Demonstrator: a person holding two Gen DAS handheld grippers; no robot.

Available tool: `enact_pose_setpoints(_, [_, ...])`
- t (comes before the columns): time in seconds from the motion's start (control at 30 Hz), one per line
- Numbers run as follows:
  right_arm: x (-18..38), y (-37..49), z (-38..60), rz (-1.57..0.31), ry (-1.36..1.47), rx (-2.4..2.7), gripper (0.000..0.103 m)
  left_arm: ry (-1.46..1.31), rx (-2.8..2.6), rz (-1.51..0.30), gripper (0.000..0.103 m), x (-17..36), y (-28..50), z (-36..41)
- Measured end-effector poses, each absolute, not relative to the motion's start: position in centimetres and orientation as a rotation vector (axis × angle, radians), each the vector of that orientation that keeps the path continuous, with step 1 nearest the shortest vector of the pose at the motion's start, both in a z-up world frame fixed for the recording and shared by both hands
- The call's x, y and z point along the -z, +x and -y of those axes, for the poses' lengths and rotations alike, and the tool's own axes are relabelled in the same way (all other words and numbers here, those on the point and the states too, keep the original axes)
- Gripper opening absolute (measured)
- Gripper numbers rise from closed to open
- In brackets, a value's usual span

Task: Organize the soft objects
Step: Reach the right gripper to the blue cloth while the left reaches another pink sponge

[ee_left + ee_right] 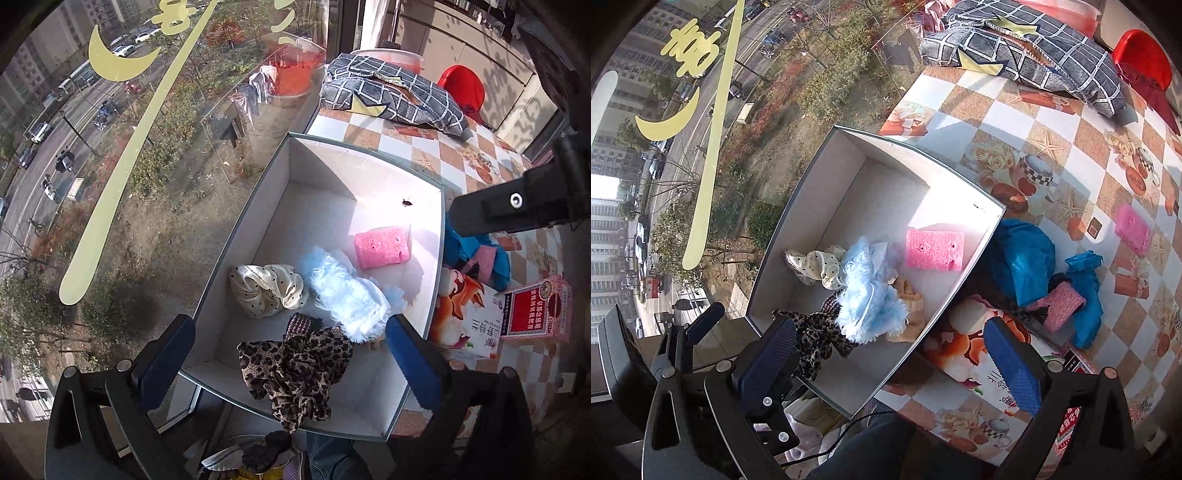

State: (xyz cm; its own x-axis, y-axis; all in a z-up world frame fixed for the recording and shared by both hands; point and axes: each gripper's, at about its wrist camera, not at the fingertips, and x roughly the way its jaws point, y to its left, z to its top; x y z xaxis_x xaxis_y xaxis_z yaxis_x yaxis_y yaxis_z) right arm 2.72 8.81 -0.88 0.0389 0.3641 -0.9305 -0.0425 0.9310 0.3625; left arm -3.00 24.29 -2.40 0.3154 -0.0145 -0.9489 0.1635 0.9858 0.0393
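A white open box (332,177) (849,155) stands at the table's window edge. Inside lie a pink sponge (381,249) (934,245), a fluffy light-blue piece (345,295) (866,291), a cream polka-dot scrunchie (266,290) (820,267) and a leopard-print scrunchie (295,373) (816,341). My left gripper (288,354) is open and empty above the box's near end. My right gripper (890,358) is open and empty above the box's near right corner. Right of the box lie blue cloth (1030,254), a pink sponge strip (1060,304) and another pink sponge (1132,229).
A checked grey cushion (391,92) (1027,48) and a red plastic stool (463,88) (1145,59) are at the far end. Printed cartons (465,317) and a pink-red box (537,308) lie right of the box. The window glass (110,184) runs along the left.
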Motion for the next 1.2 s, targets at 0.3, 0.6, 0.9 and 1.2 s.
enact_pose_setpoints(0.3, [-2.2,1.1,-6.2,-1.436,0.381,-0.339,0.103,0.079,0.148,-1.303,0.103,2.3,-3.0,-24.1])
enact_pose_setpoints(0.6, [-5.1,-1.5,4.4,-1.358,0.591,-0.168,0.103,0.173,0.224,-1.320,0.103,1.7,-2.1,-20.1])
enact_pose_setpoints(0.9, [-3.5,-4.0,17.9,-1.339,0.713,0.103,0.103,0.282,0.363,-1.316,0.103,0.9,0.7,-12.0])
enact_pose_setpoints(1.2, [6.9,-3.8,23.7,-1.532,0.810,0.148,0.103,0.457,0.438,-1.370,0.103,3.3,2.8,-3.3])
